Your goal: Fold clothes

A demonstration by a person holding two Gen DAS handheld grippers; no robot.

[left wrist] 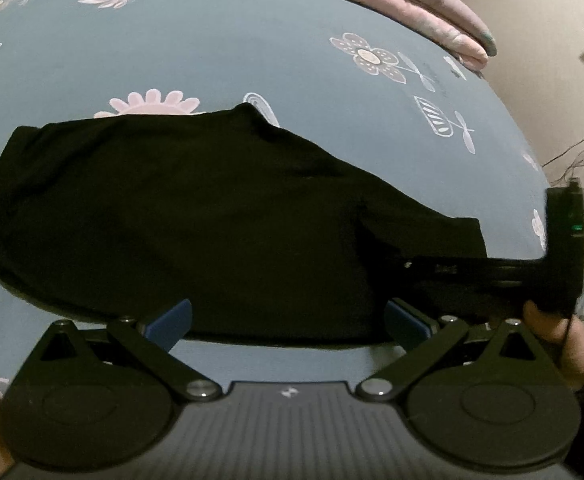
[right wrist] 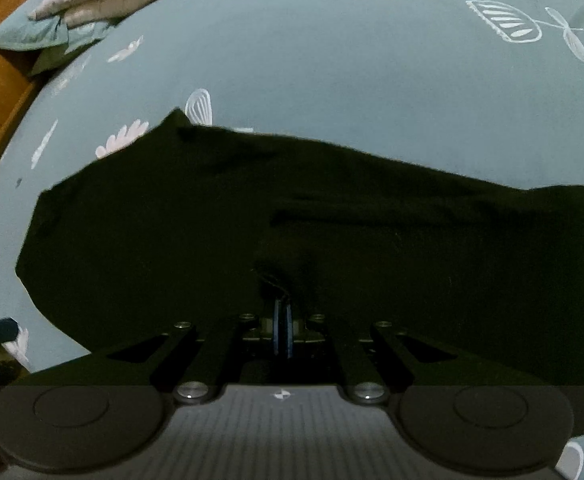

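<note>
A bed with a blue flowered sheet fills the room's middle, a pink quilt bunched at its far edge. A black garment lies spread on the near part. The right gripper has its jaws clamped on a pinch of its near hem; the left gripper hovers with jaws apart over the near edge, empty. The cloth looks light, limp and sure to sag, so corners or hems seem the best hold.

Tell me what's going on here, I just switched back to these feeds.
A person is folding a black garment spread on a bed with a blue flowered sheet. The right gripper is shut, pinching the cloth's near edge. The left gripper is open, its blue fingers at the near hem, gripping nothing yet.
</note>
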